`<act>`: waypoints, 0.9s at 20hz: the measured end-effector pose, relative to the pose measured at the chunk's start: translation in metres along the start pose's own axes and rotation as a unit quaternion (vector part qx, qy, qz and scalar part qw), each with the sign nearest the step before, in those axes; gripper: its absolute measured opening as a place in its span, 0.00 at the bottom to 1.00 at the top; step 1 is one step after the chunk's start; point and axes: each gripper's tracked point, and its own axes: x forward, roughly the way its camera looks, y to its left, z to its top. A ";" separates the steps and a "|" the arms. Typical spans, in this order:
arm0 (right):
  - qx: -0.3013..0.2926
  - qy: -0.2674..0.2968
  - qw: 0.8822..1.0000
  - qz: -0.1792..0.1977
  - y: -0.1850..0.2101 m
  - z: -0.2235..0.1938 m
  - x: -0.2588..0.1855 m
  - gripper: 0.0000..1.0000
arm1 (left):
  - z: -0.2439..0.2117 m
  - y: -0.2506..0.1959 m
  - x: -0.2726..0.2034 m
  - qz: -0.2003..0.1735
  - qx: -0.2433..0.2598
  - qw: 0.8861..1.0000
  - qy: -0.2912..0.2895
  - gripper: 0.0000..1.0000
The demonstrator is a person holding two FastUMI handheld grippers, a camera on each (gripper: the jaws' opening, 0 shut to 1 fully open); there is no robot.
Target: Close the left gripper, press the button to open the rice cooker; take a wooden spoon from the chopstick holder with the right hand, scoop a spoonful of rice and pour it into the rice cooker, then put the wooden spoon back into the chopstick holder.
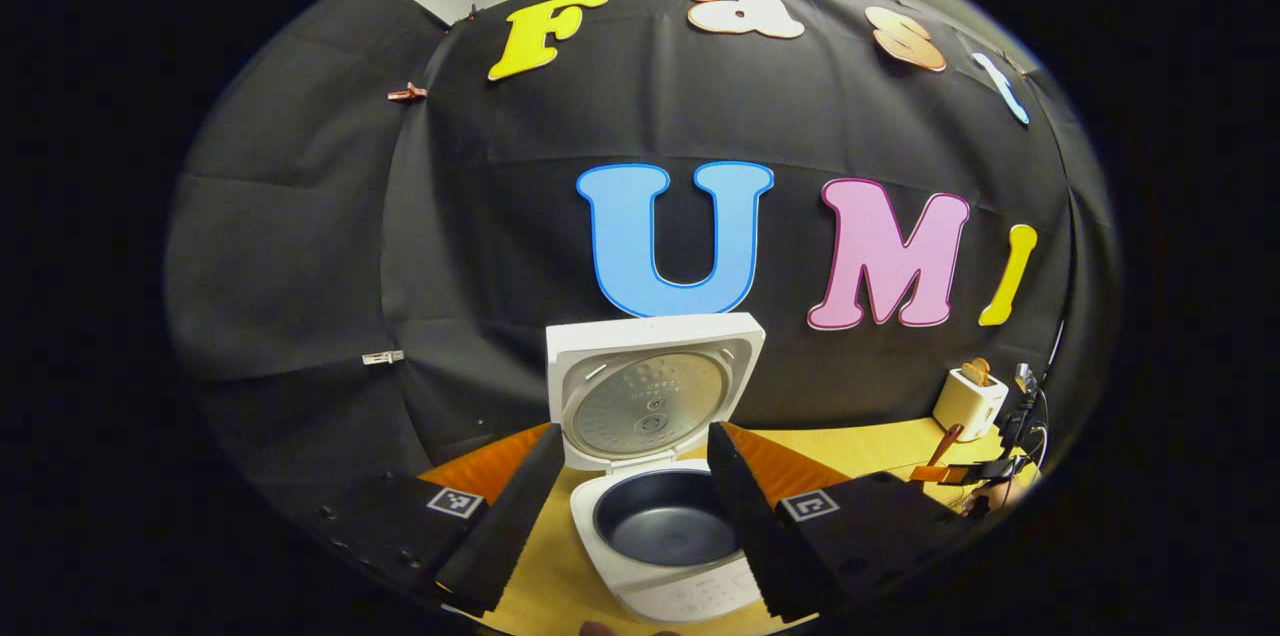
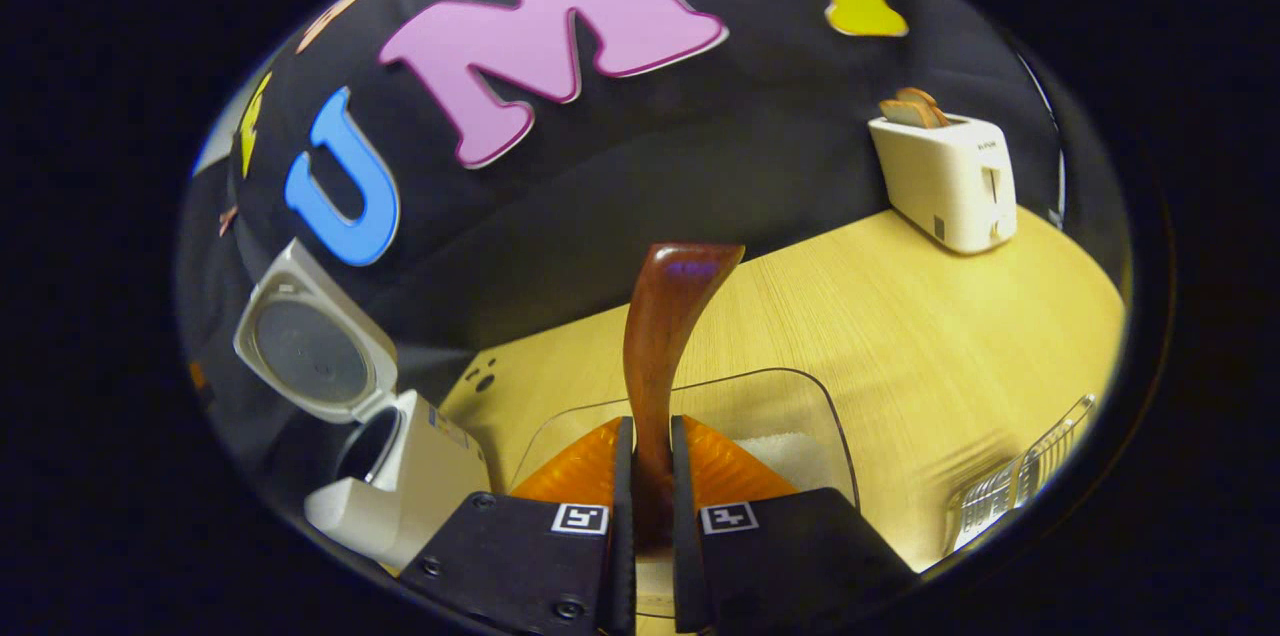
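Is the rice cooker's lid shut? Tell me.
No: in the left gripper view the lid stands upright above the rice cooker, baring its dark pot.

the left gripper view looks level and close at the open rice cooker between its jaws. the right gripper view tilts down over the table, the rice cooker left of its jaws; both share the toaster.

1. The left gripper, seen in the left gripper view, has its two fingers spread wide apart with nothing between them, pointing forward and slightly downward.
2. The right gripper, seen in the right gripper view, has its fingers drawn close together, both pressing on the handle of the wooden spoon, which stands upright between them.
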 end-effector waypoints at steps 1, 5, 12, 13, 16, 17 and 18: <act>0.031 -0.004 0.999 0.007 0.000 0.003 -0.001 0.19 | 0.001 0.000 0.000 0.000 0.000 1.000 0.000 0.93; 0.109 -0.026 0.993 0.022 0.000 0.021 -0.013 0.19 | 0.004 -0.001 -0.003 -0.002 0.000 1.000 -0.004 0.92; 0.116 -0.049 0.990 0.069 0.063 0.065 -0.050 0.18 | -0.001 -0.004 -0.016 -0.006 -0.017 1.000 -0.009 0.92; 0.119 -0.049 0.988 0.080 0.081 0.072 -0.054 0.19 | -0.002 -0.004 -0.019 -0.007 -0.021 1.000 -0.008 0.92; 0.125 -0.044 0.984 0.121 0.139 0.090 -0.058 0.19 | -0.005 0.002 -0.027 -0.002 -0.034 0.999 -0.007 0.92; 0.122 -0.043 0.982 0.135 0.161 0.094 -0.057 0.19 | -0.004 0.004 -0.030 0.000 -0.036 0.999 -0.009 0.92; 0.119 -0.041 0.981 0.147 0.182 0.095 -0.055 0.19 | -0.003 0.008 -0.034 0.005 -0.038 0.999 -0.011 0.92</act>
